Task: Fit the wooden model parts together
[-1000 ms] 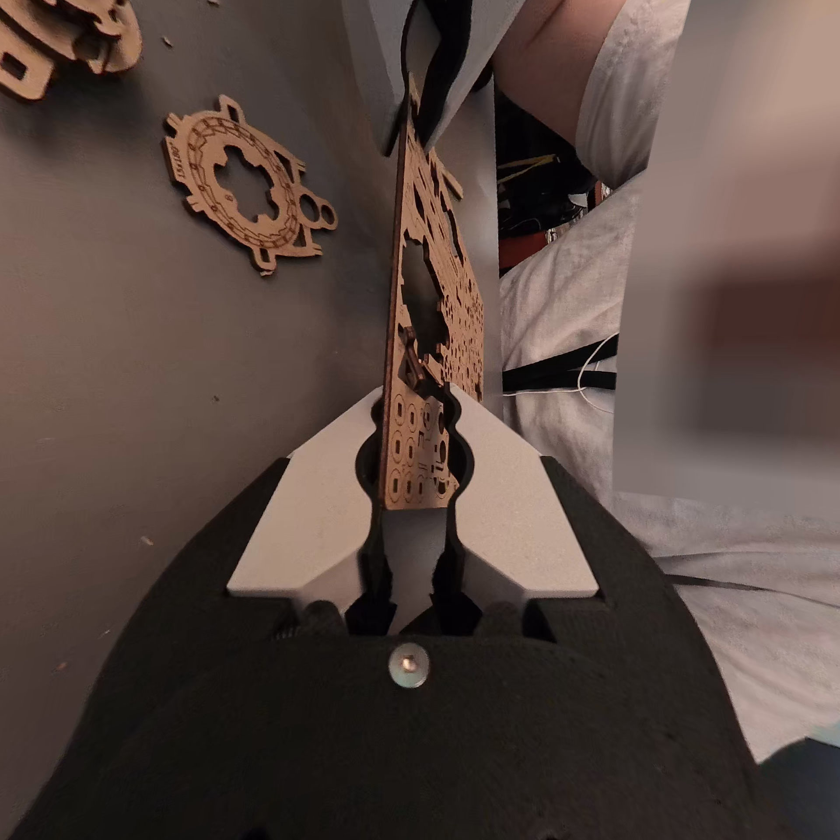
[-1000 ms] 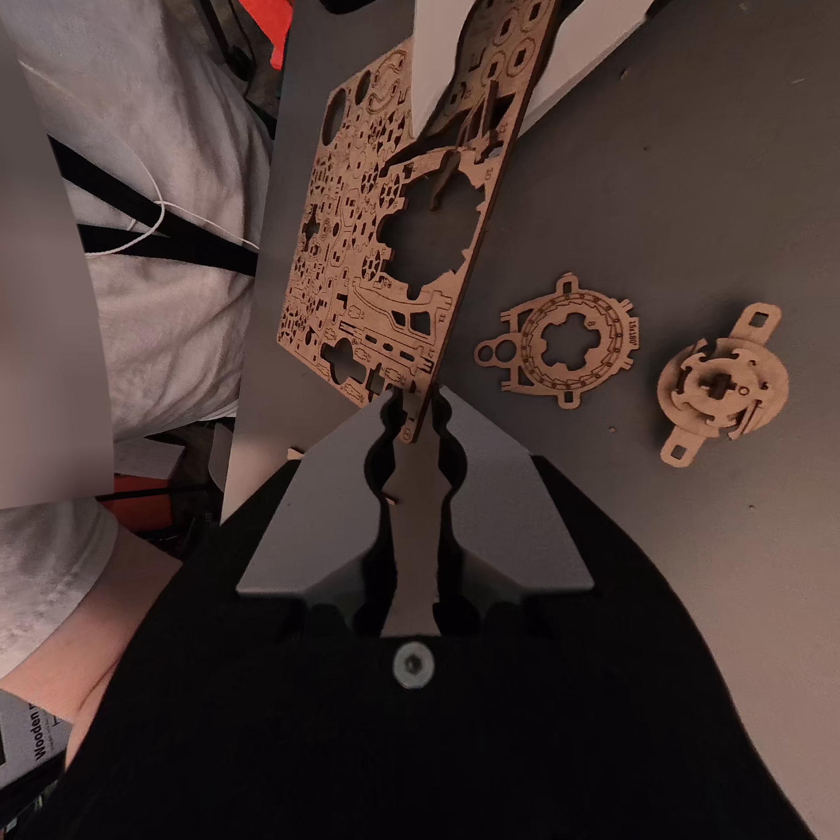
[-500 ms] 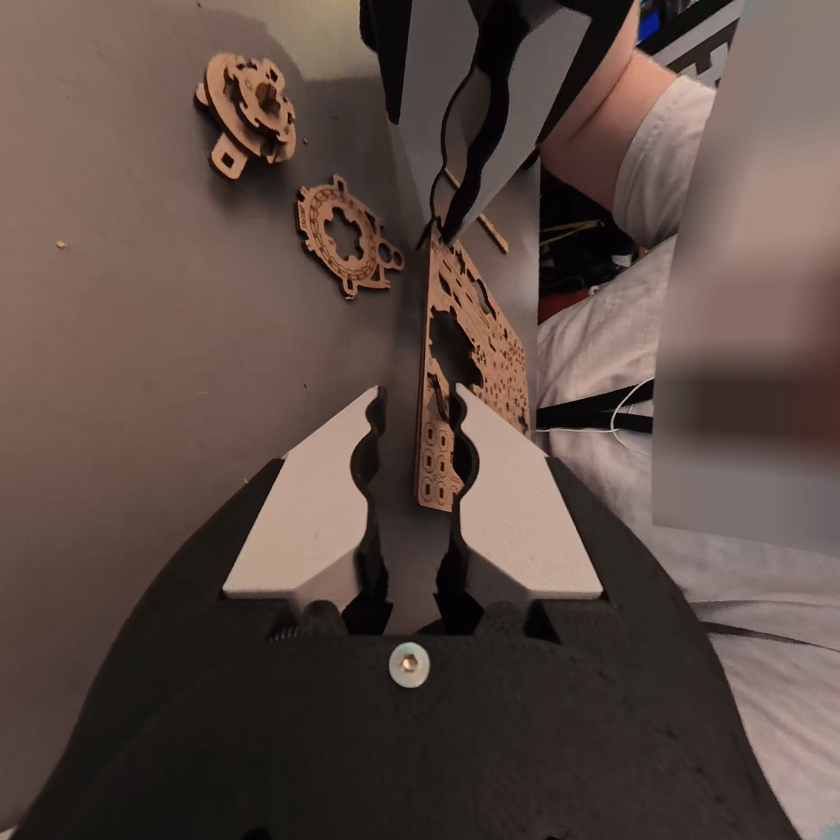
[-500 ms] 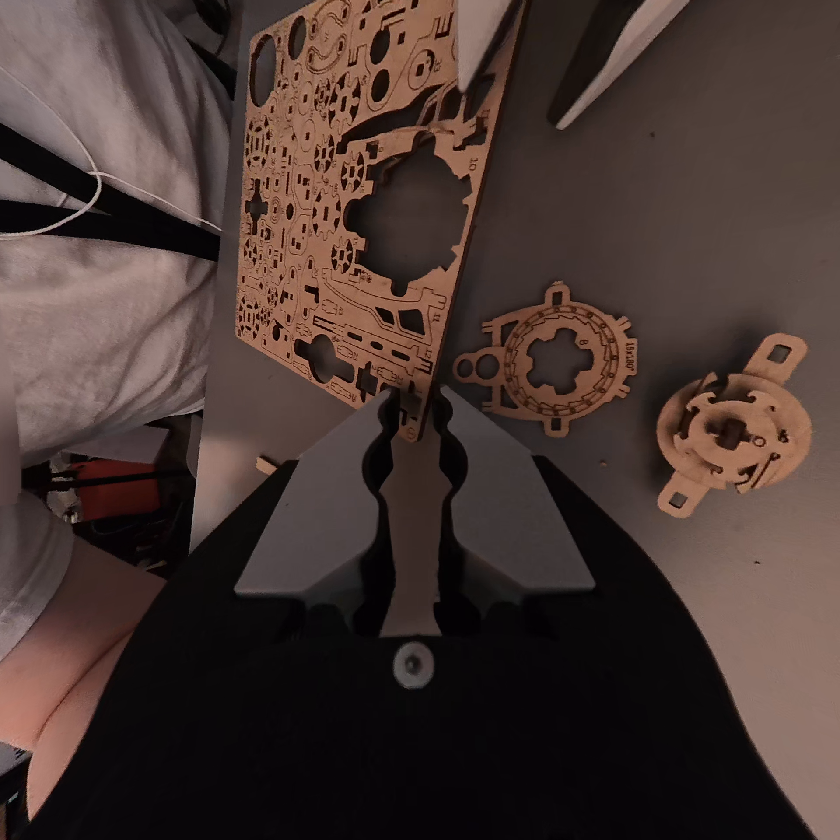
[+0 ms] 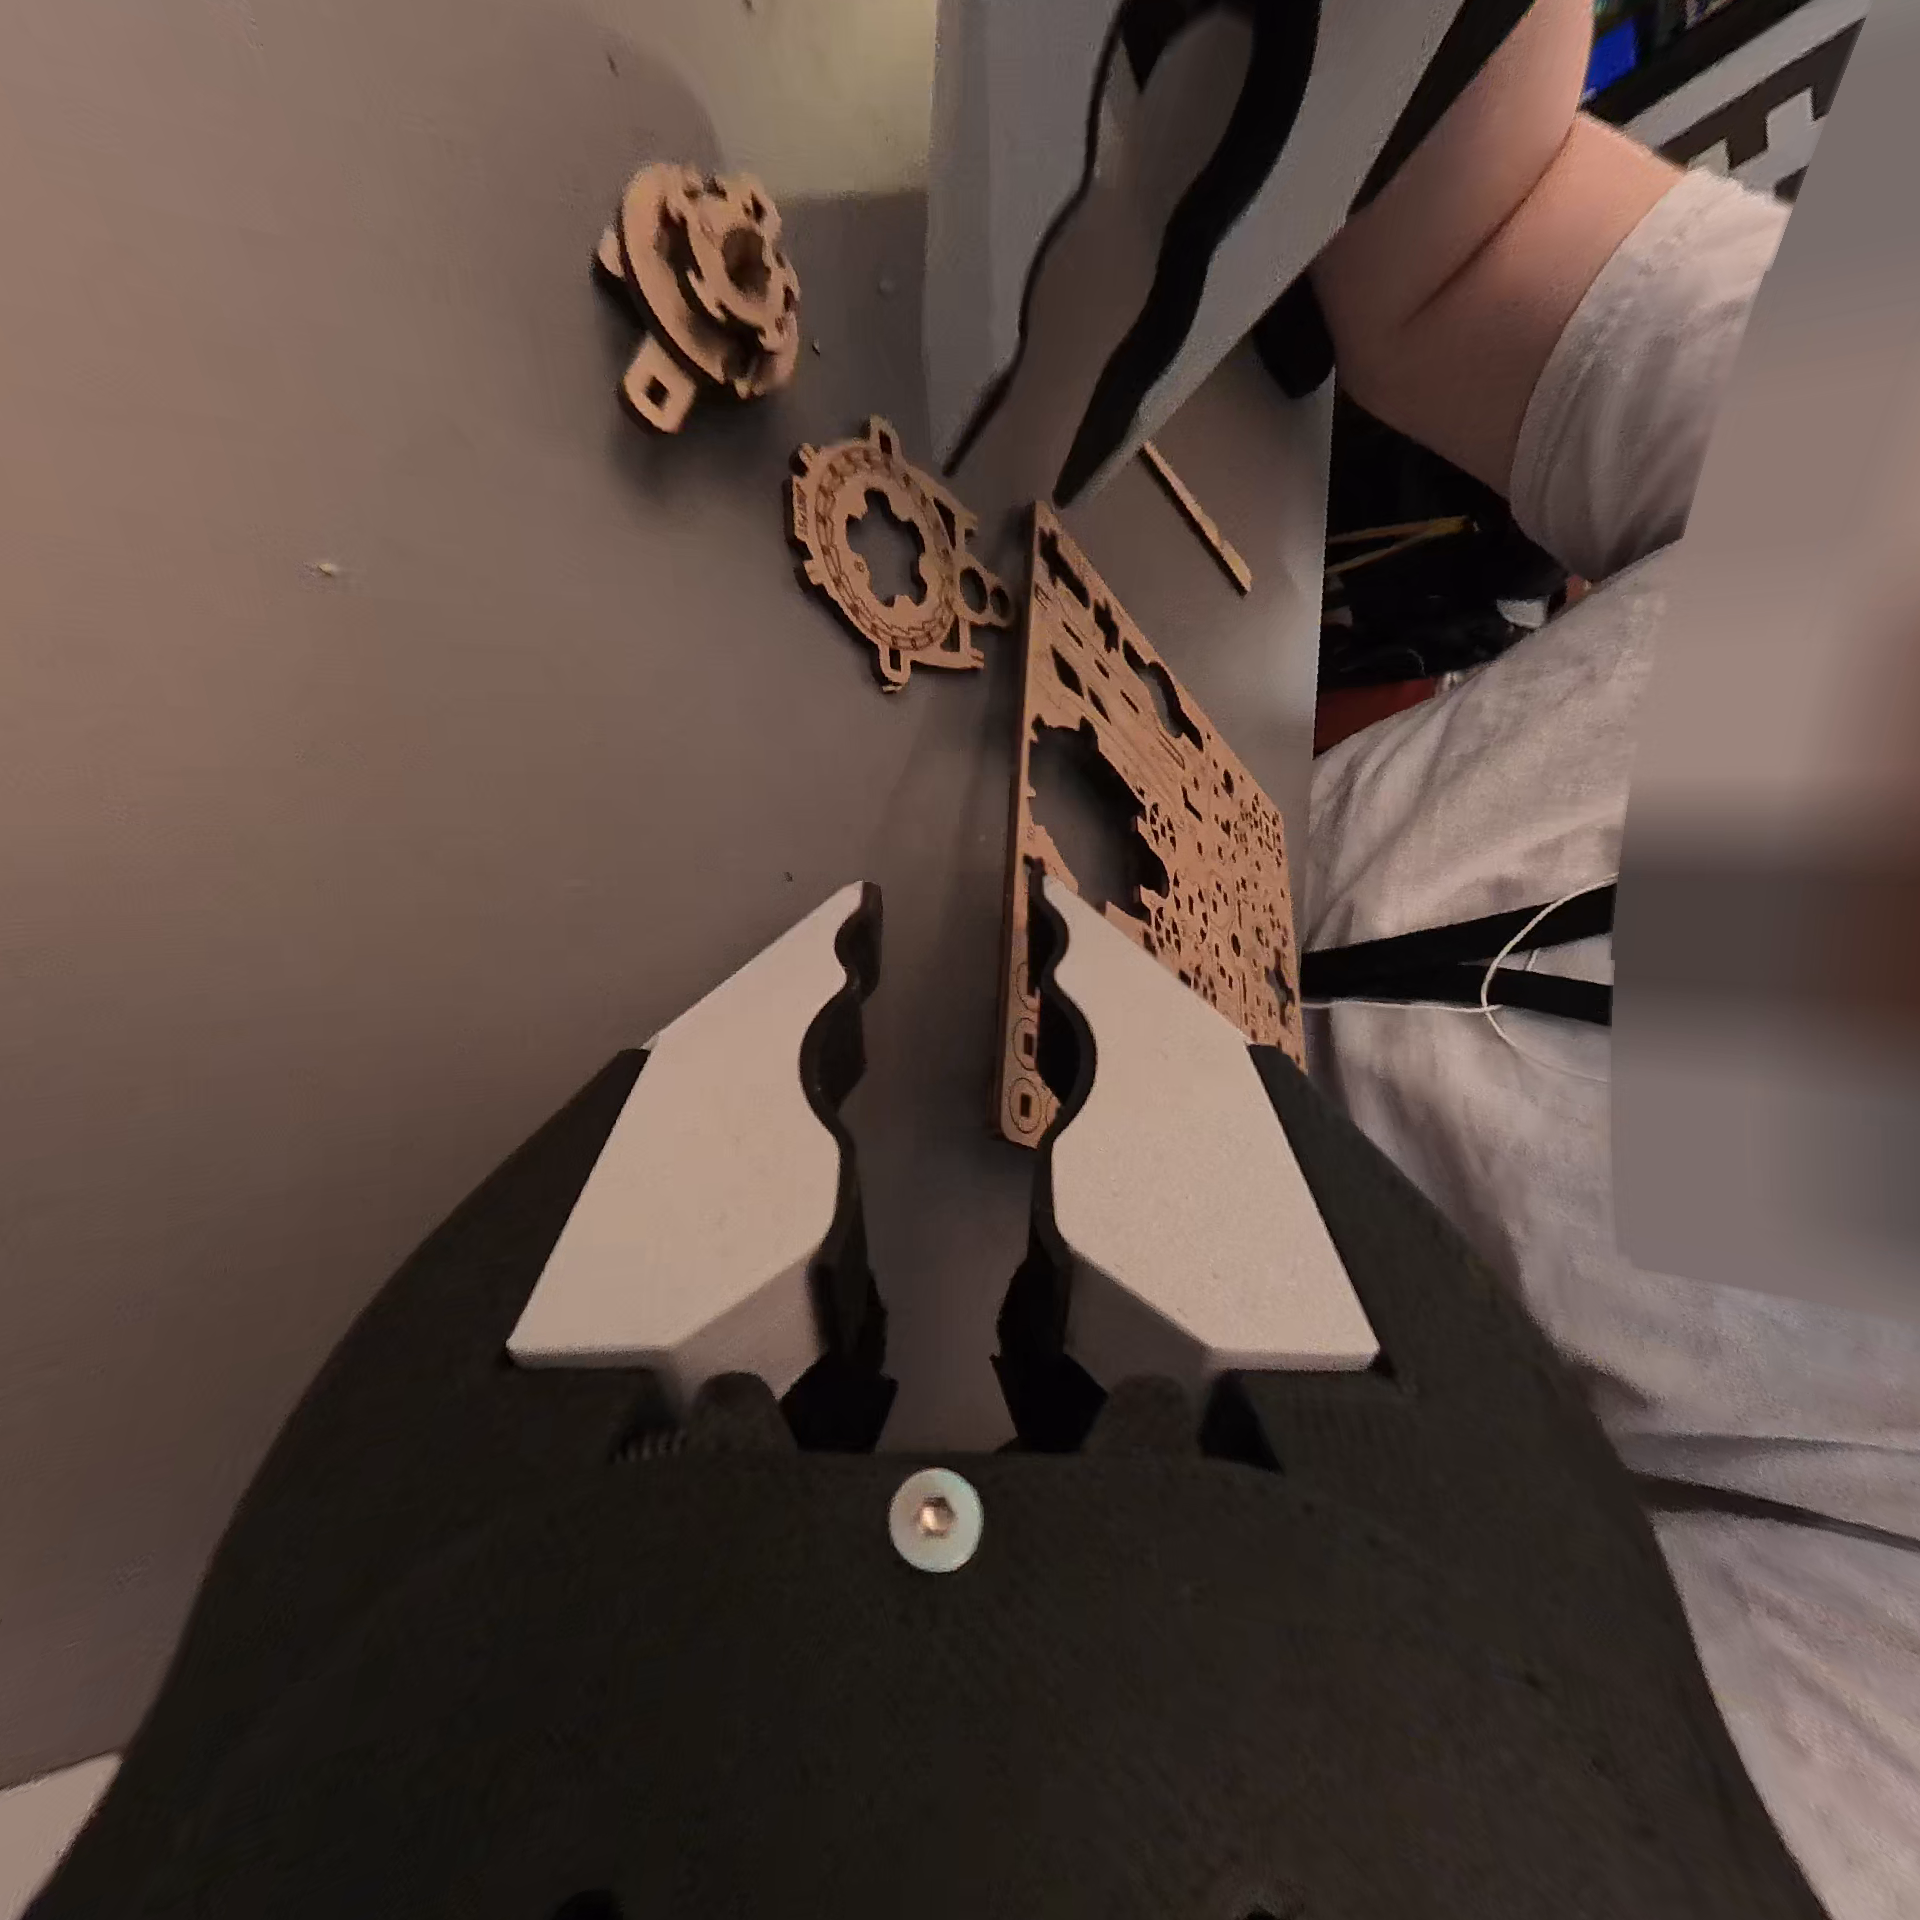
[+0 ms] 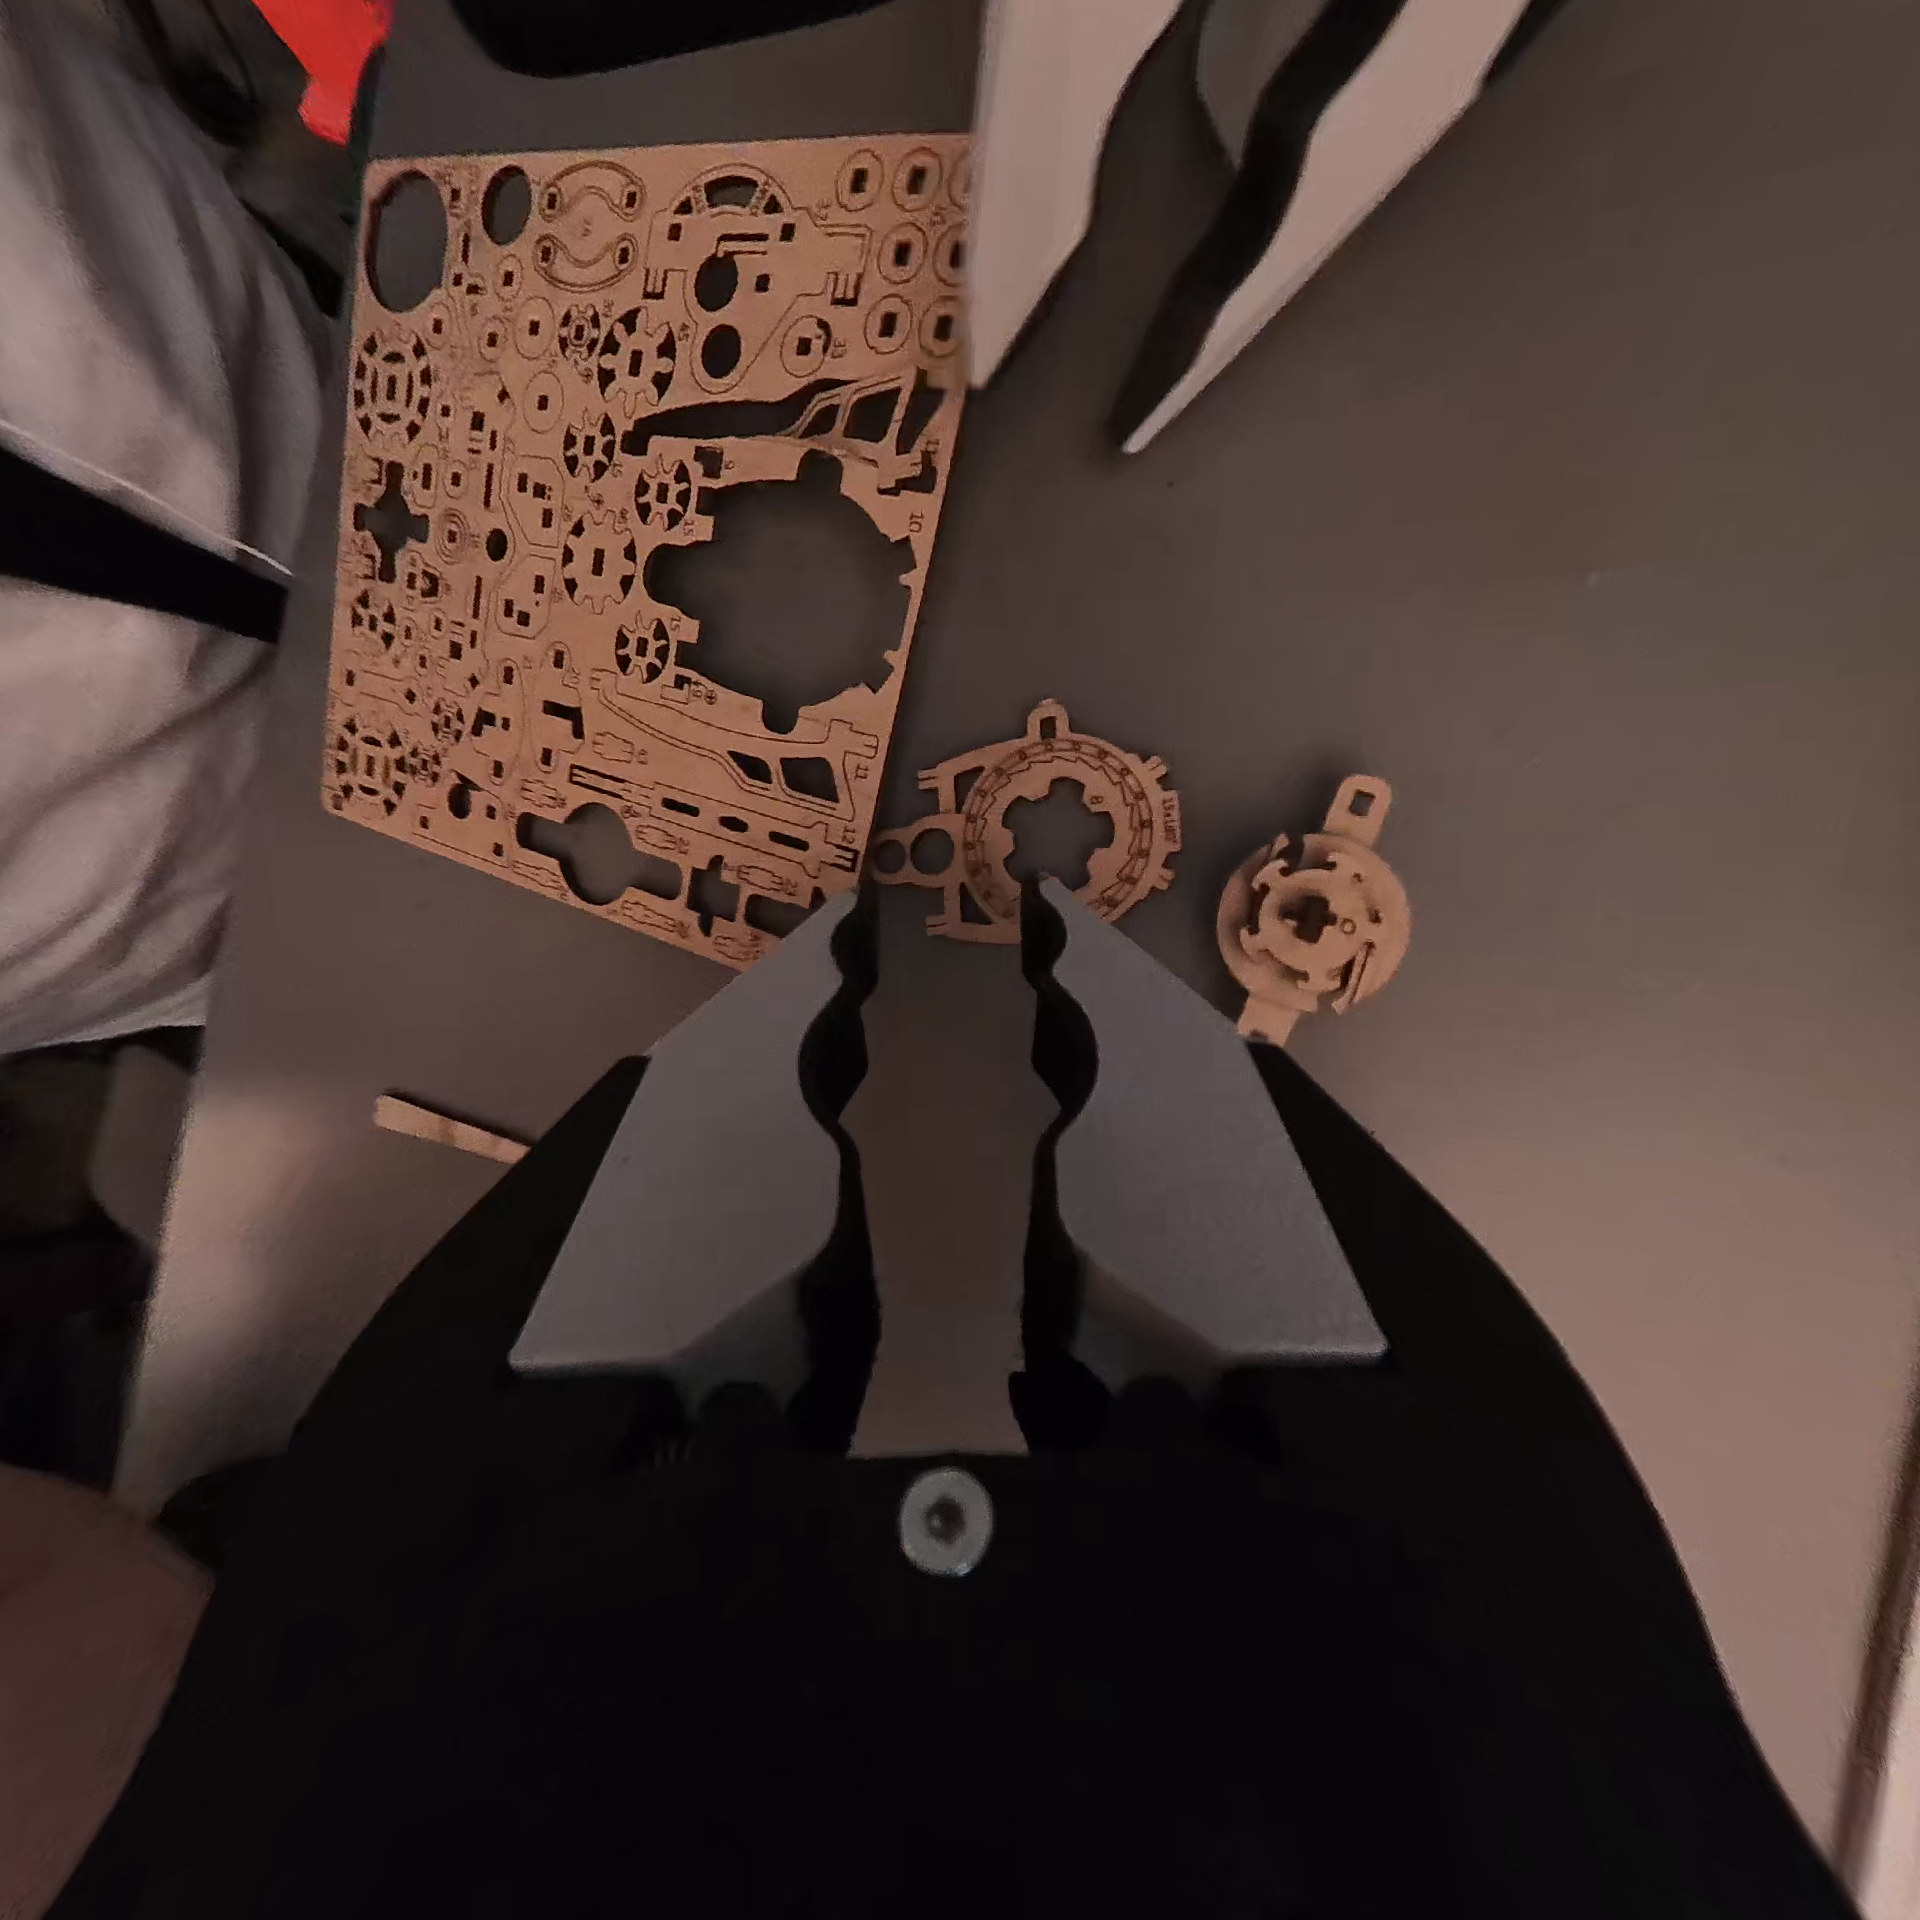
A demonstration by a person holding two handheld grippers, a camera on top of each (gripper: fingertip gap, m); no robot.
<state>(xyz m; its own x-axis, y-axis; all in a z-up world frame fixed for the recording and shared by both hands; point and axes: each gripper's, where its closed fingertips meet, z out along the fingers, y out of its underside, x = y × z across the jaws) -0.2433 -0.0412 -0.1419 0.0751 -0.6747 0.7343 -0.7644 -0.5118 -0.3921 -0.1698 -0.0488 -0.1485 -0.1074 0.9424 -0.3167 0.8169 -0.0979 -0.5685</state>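
Both grippers empty: left gripper [image 5: 956, 904] and right gripper [image 6: 951, 899] each parted by a clear gap. Flat tan laser-cut plywood sheet [image 6: 623, 540] lying on grey table [image 6: 1558, 623] by its left edge. Just right of it, loose flat wooden ring part [image 6: 1049, 821]; farther right, round assembled wooden hub [image 6: 1314, 914]. Best pinching the ring by 1 outer tab, lifting level. Open room on the right and far side; table edge close on the left.

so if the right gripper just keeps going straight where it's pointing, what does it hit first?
Most likely the flat ring-shaped wooden part on the grey table: the open right gripper points at it, one fingertip overlapping its rim. Depth is unclear, so I can't tell how far above it the gripper is.
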